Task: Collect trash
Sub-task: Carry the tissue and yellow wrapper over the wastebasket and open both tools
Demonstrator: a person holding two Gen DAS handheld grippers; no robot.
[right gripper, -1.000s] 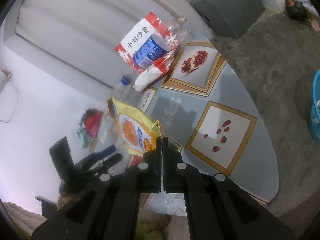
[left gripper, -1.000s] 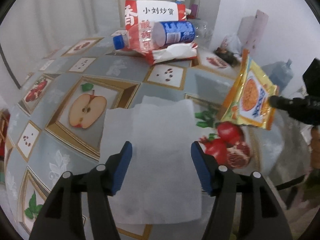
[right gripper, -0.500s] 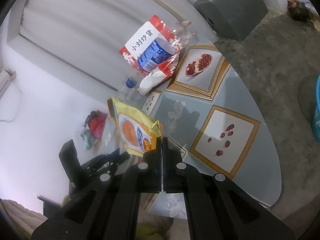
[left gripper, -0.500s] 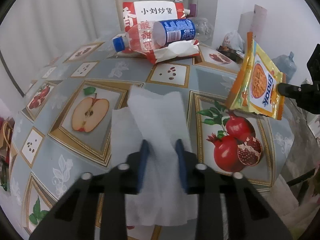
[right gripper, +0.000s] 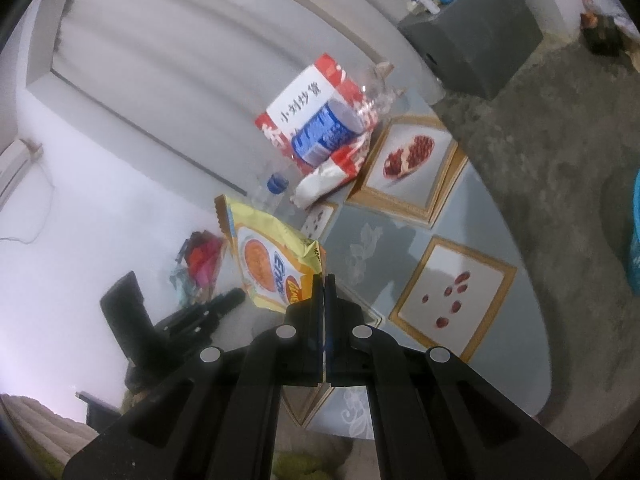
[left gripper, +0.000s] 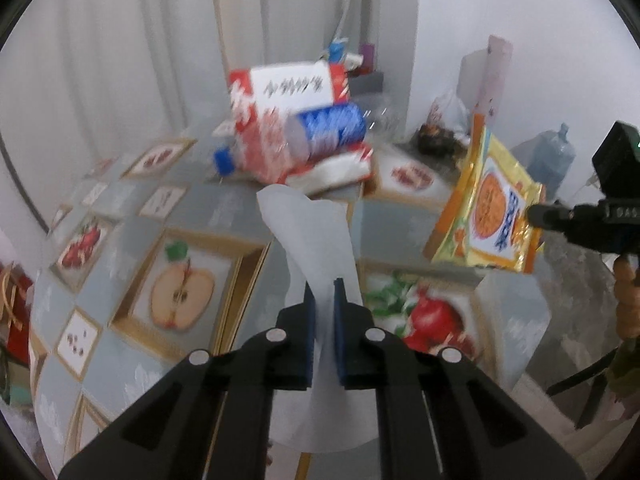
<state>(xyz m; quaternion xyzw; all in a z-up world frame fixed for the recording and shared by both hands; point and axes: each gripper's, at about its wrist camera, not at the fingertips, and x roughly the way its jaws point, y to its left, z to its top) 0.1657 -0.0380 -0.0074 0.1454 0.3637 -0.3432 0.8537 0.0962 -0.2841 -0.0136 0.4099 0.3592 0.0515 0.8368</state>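
The fruit-patterned desk (left gripper: 240, 204) is seen below both grippers. At its far edge a red-and-white snack bag (left gripper: 288, 92) is lain on by a blue-labelled plastic bottle (left gripper: 320, 132). A white tissue (left gripper: 316, 240) is clamped in the left gripper (left gripper: 323, 300) – jaws pressed together on it, raised above the desk. A yellow snack packet (right gripper: 272, 260) is pinched in the right gripper (right gripper: 324, 280) – jaws closed on its corner.

Left gripper (left gripper: 324, 300): black angular arms, blue finger pads (left gripper: 308, 320), round silver screws. Right gripper (right gripper: 324, 288): same black build, silver screws.
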